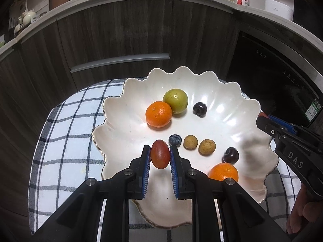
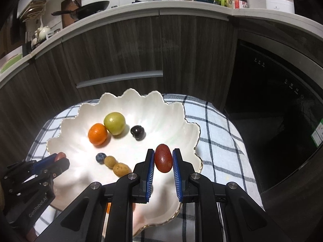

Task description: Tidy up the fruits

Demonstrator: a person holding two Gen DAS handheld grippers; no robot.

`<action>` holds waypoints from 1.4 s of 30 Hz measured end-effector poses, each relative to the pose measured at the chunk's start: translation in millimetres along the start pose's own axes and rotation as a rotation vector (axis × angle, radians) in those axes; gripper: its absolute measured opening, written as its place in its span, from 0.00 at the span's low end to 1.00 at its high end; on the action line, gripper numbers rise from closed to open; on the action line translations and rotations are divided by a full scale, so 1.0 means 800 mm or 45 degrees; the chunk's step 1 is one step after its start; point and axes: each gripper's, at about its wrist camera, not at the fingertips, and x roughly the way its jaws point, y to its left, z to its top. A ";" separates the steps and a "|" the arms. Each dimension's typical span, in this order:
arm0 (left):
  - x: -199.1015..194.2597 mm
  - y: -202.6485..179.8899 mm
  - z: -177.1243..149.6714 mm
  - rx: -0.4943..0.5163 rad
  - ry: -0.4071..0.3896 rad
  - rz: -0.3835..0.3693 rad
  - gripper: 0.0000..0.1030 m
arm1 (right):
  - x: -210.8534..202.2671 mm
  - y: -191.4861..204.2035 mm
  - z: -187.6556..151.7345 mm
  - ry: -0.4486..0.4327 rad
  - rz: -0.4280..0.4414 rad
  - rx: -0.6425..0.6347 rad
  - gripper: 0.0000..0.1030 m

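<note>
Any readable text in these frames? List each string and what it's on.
"DAS" – on the body of the right gripper, seen from the left wrist view.
"GenRobot.AI" – on the body of the left gripper, seen from the right wrist view.
Bottle labels on the counter: too small to read.
Green sticker and panel icons on the dark appliance: blurred, unreadable.

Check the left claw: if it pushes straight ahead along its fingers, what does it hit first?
Probably the blueberry. The left claw is shut on a red oval fruit, and the blueberry lies just past its right fingertip on the white scalloped plate. Depth is unclear, so it may pass above it.
</note>
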 end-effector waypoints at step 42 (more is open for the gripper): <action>-0.117 0.019 -0.022 -0.043 -0.155 0.159 0.83 | -0.095 0.015 -0.012 -0.073 -0.050 0.013 0.76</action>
